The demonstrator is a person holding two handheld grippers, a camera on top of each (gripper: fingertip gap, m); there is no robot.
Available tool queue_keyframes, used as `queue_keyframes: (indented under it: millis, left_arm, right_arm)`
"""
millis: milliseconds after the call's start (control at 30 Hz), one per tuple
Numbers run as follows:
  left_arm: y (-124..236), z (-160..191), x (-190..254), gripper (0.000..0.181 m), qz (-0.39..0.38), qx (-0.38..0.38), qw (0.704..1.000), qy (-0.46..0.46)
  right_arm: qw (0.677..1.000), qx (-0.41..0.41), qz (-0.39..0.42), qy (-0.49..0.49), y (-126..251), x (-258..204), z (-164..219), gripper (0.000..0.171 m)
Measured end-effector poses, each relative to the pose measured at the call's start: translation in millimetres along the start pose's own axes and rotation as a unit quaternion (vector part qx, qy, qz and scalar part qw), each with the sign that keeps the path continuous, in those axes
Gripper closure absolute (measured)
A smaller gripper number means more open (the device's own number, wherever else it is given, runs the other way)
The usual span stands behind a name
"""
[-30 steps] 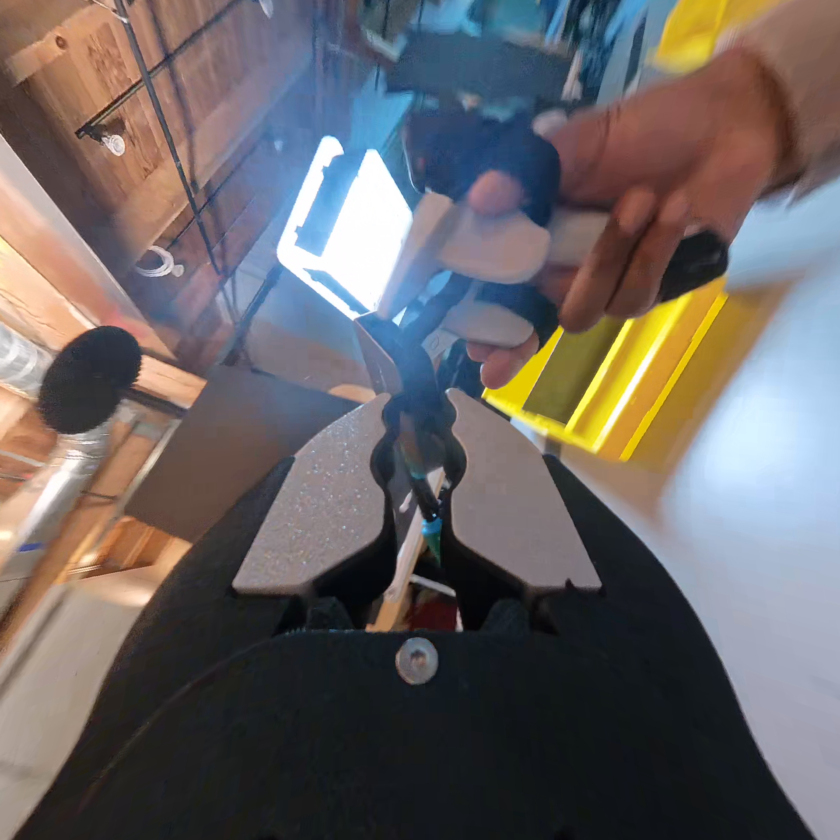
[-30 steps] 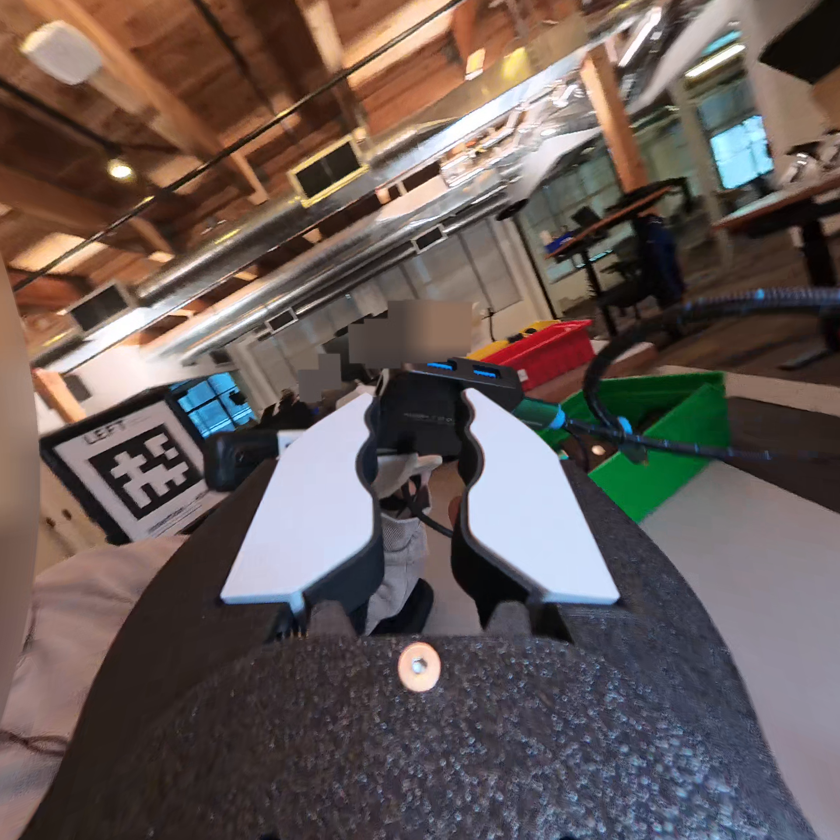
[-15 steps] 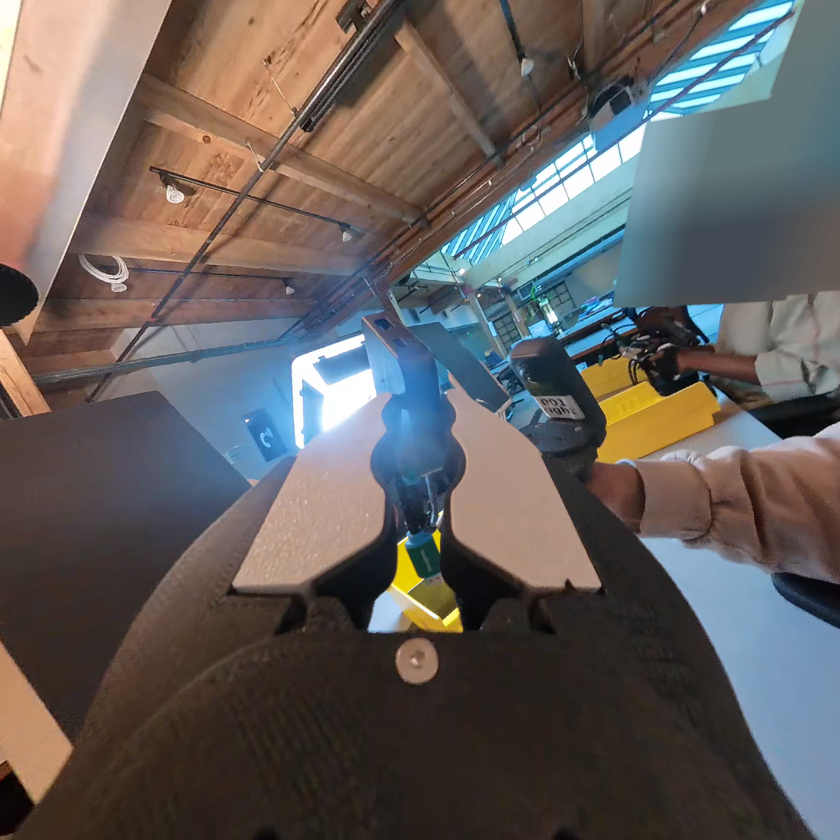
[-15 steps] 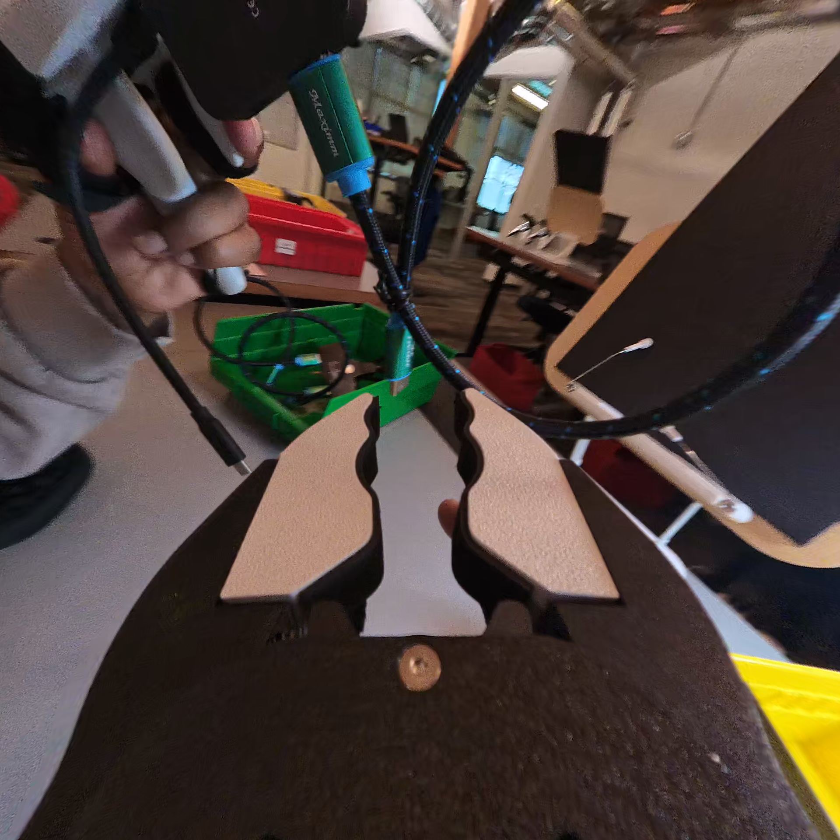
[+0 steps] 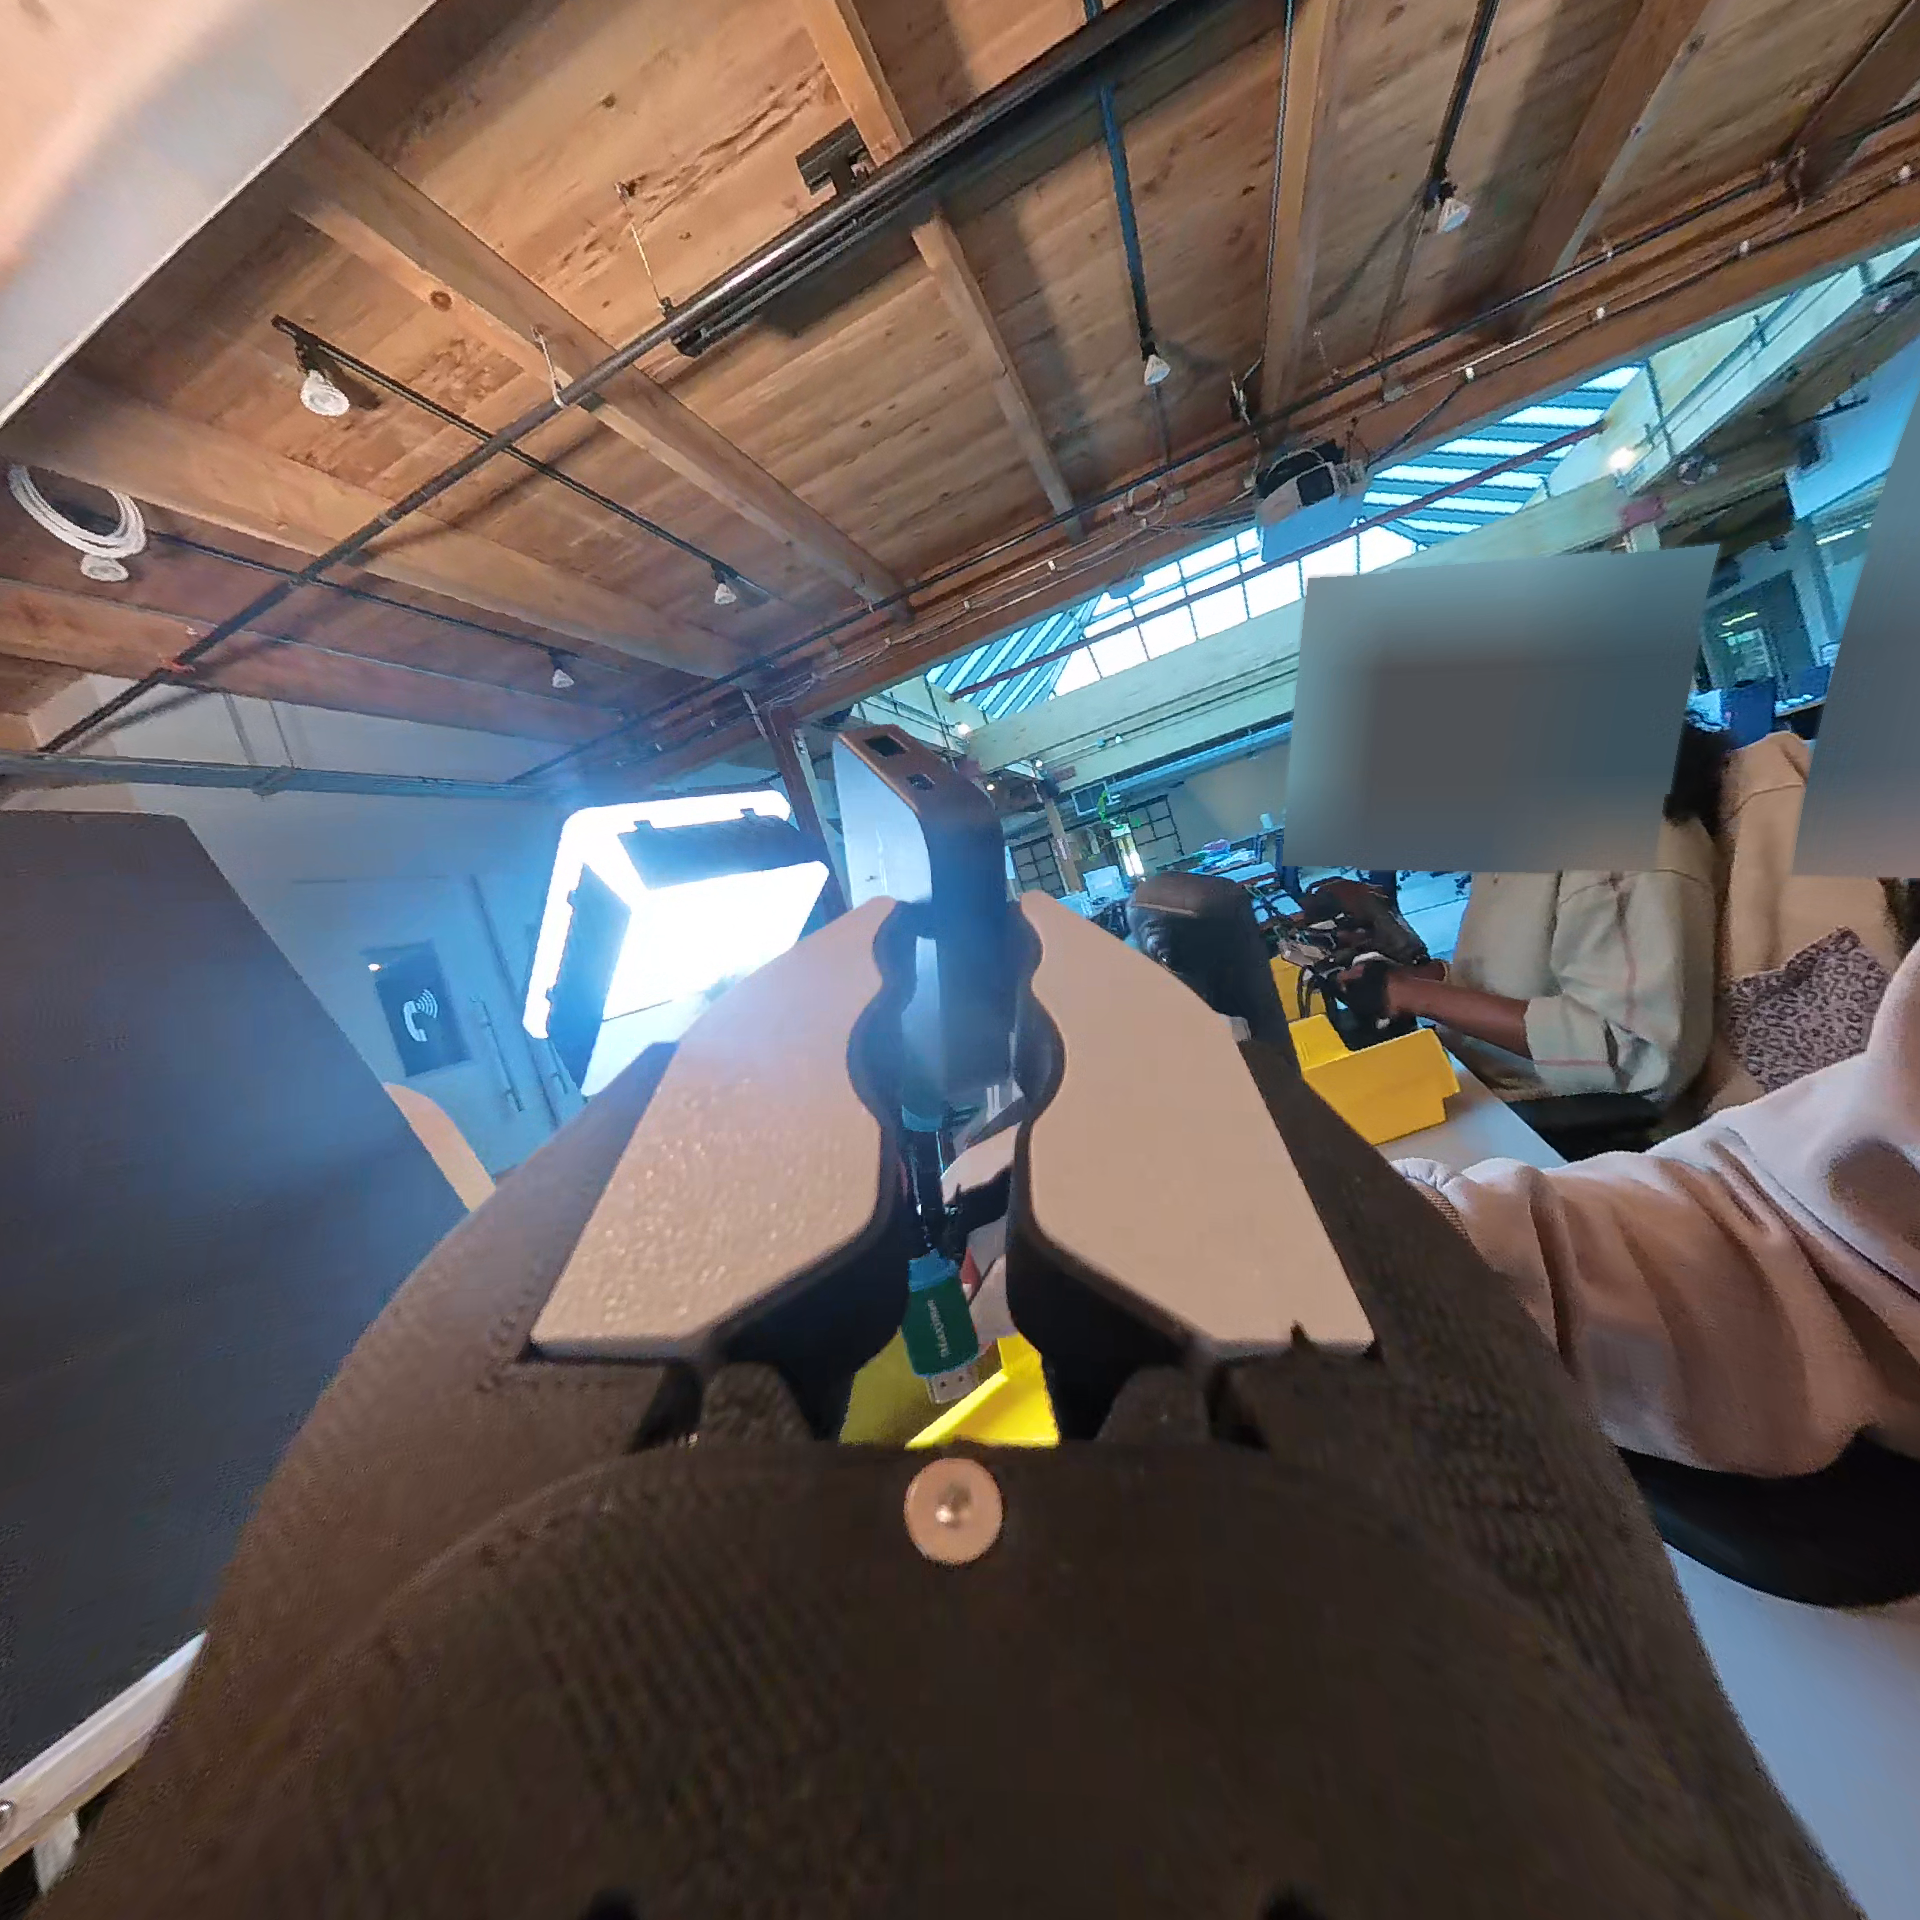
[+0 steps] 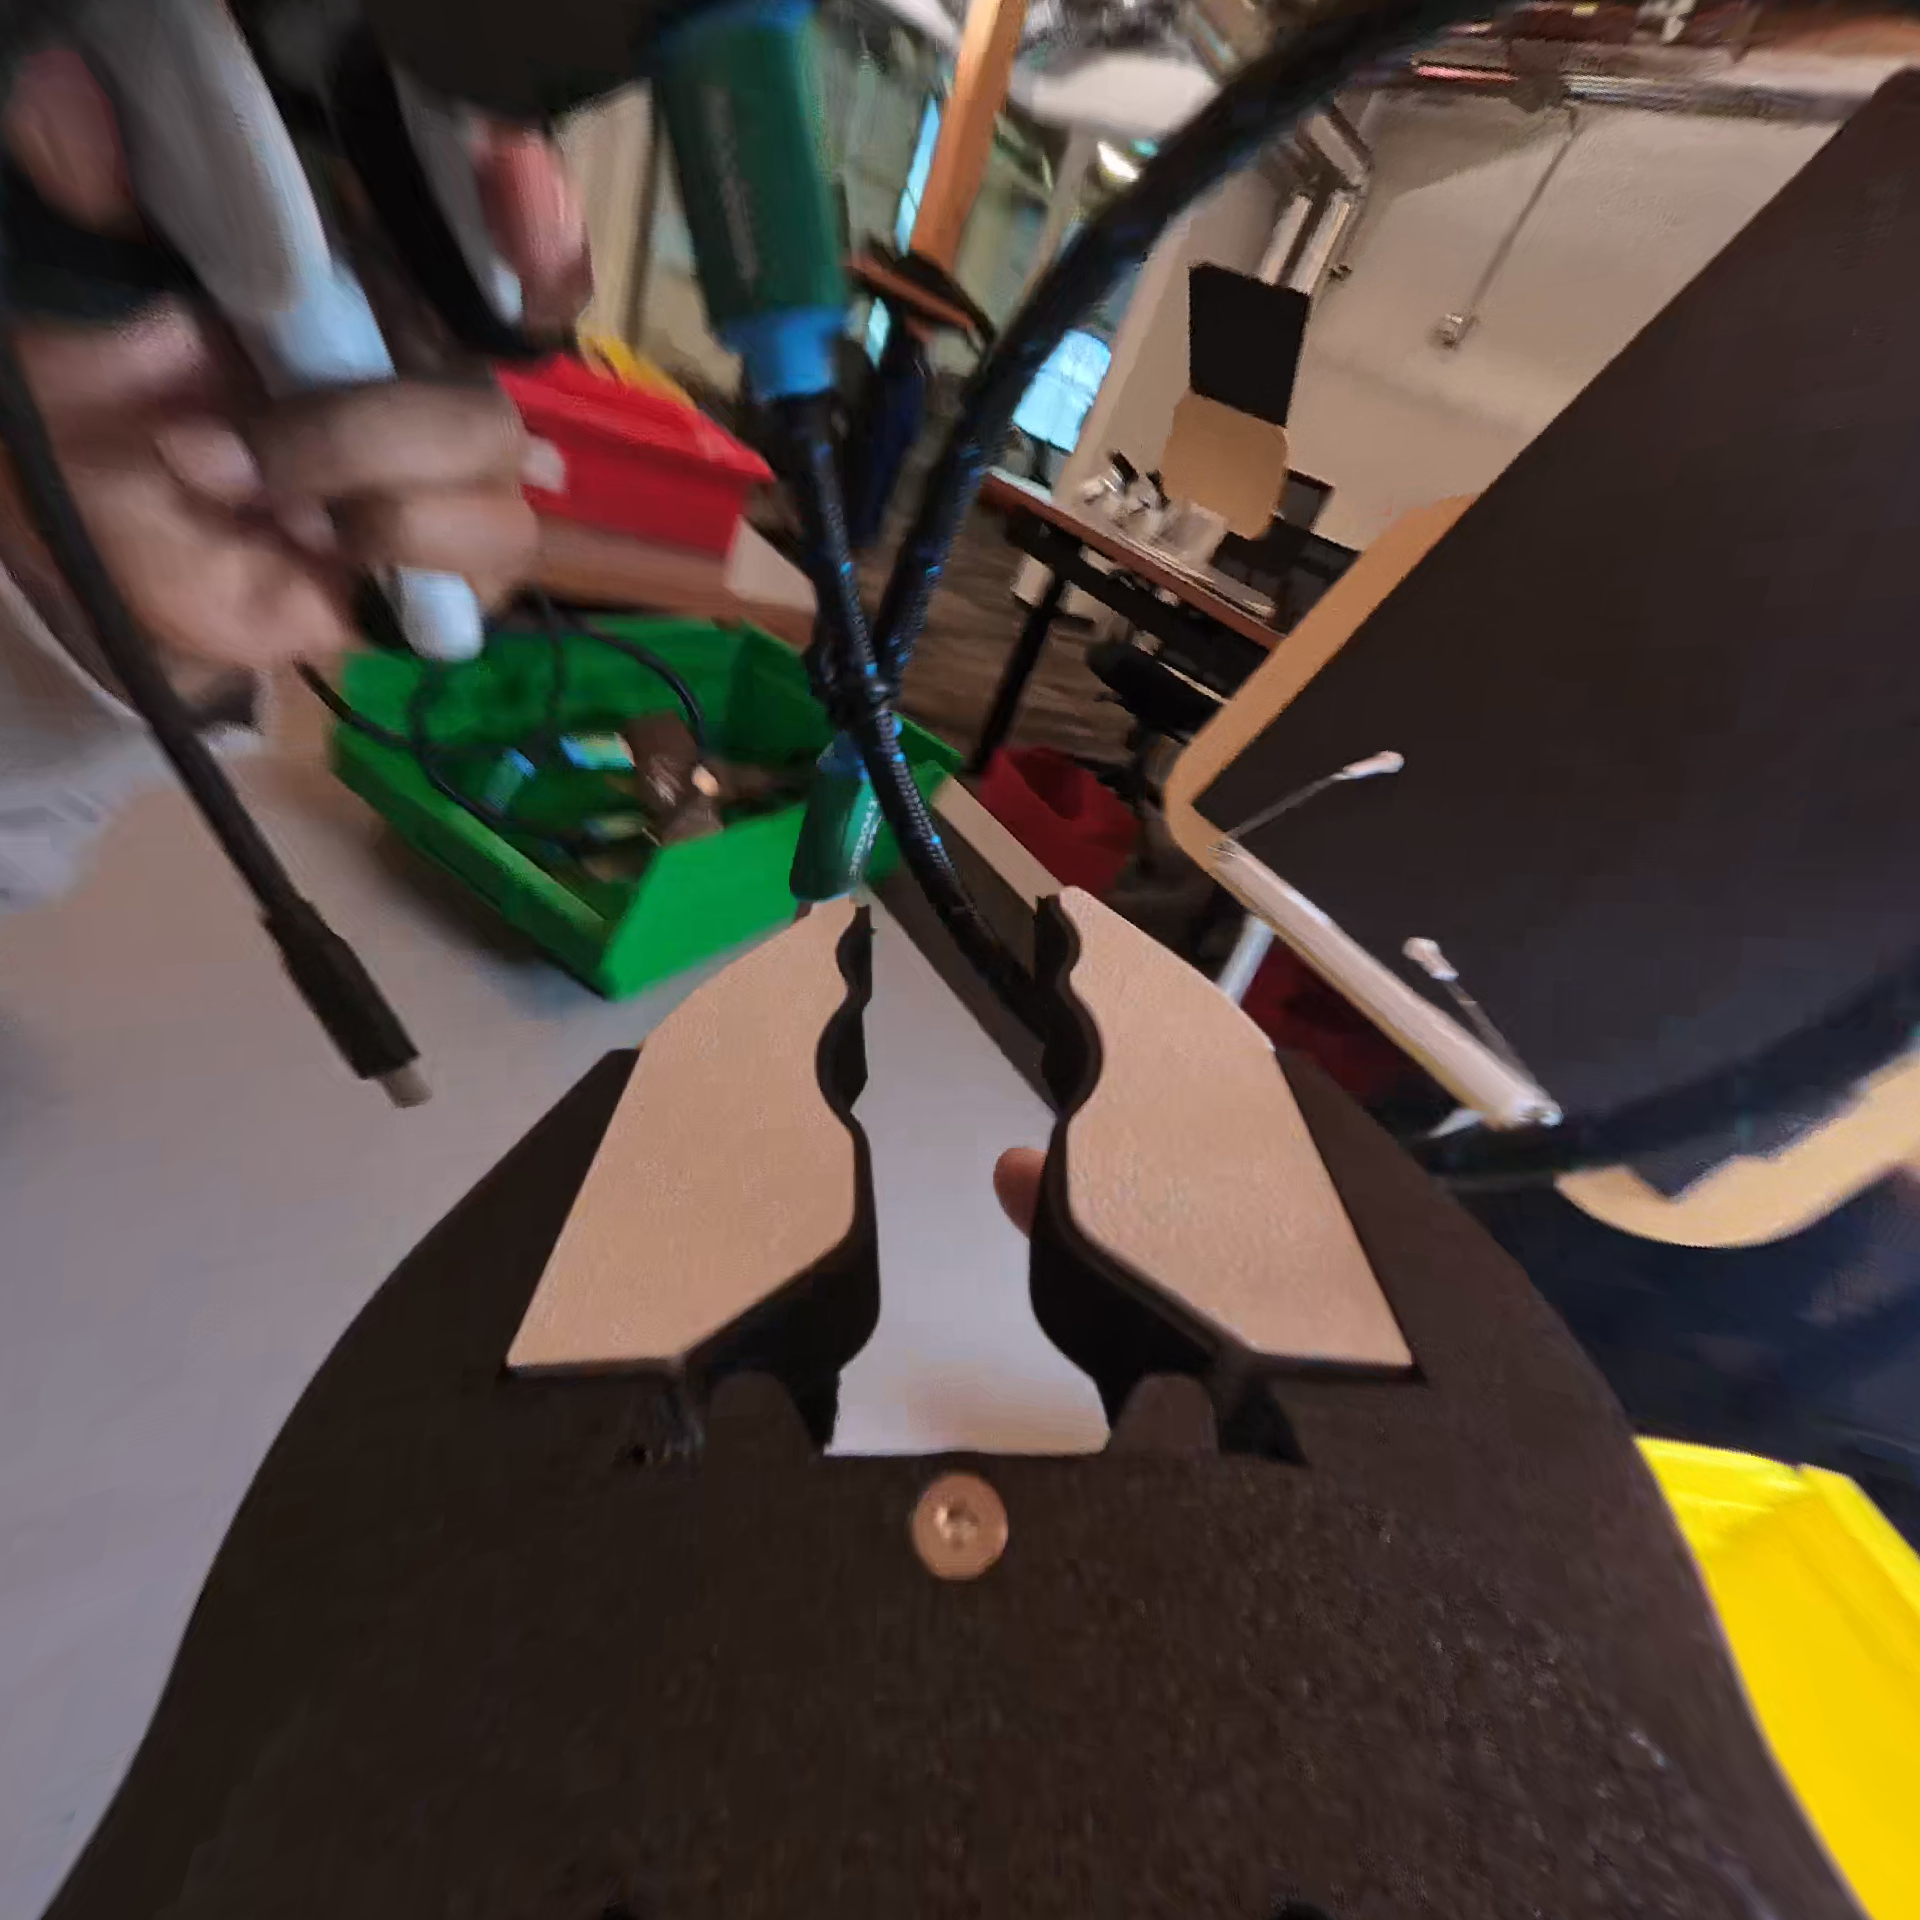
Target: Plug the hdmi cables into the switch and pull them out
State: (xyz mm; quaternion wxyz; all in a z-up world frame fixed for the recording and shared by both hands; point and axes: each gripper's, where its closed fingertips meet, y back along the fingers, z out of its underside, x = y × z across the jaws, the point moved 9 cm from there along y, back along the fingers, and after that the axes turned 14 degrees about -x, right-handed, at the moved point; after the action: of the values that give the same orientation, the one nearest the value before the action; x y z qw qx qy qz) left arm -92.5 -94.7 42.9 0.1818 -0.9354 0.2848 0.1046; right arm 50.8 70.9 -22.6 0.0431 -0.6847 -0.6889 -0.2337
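Left wrist view: switch (image 5: 951,914) upright, lengthwise

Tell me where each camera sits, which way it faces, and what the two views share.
Left wrist view: on the left gripper, tilted up at the wooden ceiling; its fingers clamp the switch; a sleeve shows.
Right wrist view: on the right gripper, open, facing down over the table toward the green bin; a hand shows.
Shared: the green HDMI plug.
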Motion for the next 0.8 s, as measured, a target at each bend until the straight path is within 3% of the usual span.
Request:
queue_keyframes:
  millis: [133,233,400,633,800]
  left_arm:
    - [-7,5,4,0.164,-0.002,-0.021,1.0,-0.009]
    - [-4,5,-2,0.165,-0.019,-0.044,0.999,-0.02]
    - [5,15,-26,0.163,-0.034,-0.116,0.991,0.062]
    - [-1,35,-28,0.133,-0.017,-0.247,0.966,0.074]
    - [-4,38,-20,0.143,0.002,-0.298,0.953,0.052]
  right_arm:
    - [0.97,-0.075,0.164,0.161,-9,-11,6,0.158]
    - [0.959,-0.087,0.195,0.186,-8,-9,6,0.16]
    - [0.932,-0.099,0.268,0.223,8,8,3,0.159]
    - [0.885,-0.1,0.334,0.309,19,18,5,0.158]
    - [0.858,-0.117,0.338,0.368,16,18,12,0.158]
